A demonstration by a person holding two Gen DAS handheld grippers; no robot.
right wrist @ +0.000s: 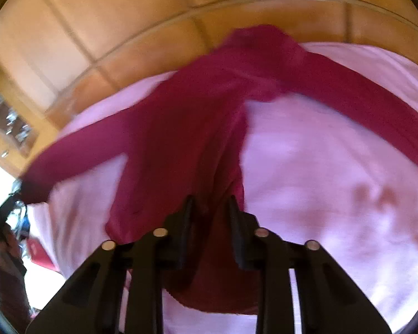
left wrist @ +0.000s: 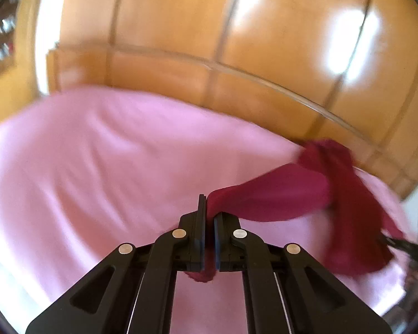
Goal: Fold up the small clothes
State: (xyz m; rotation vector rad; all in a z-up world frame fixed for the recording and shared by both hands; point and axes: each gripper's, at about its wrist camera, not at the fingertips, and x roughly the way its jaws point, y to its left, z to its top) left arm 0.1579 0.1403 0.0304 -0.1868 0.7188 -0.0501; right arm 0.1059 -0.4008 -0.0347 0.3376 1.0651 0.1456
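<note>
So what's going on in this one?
A person with two handheld grippers is handling a dark red garment over a pink bedsheet. The left gripper is shut on a bunched end of it. The right gripper has cloth between its fingers, though blur hides whether it is pinched. Nothing is folded yet.

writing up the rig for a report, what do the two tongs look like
Both the left tongs and right tongs are matte black plastic: two flat narrow fingers on angled linkage arms with cut-out slots, joined by round silver pivot pins. No cables, markings or sleeves are visible.
</note>
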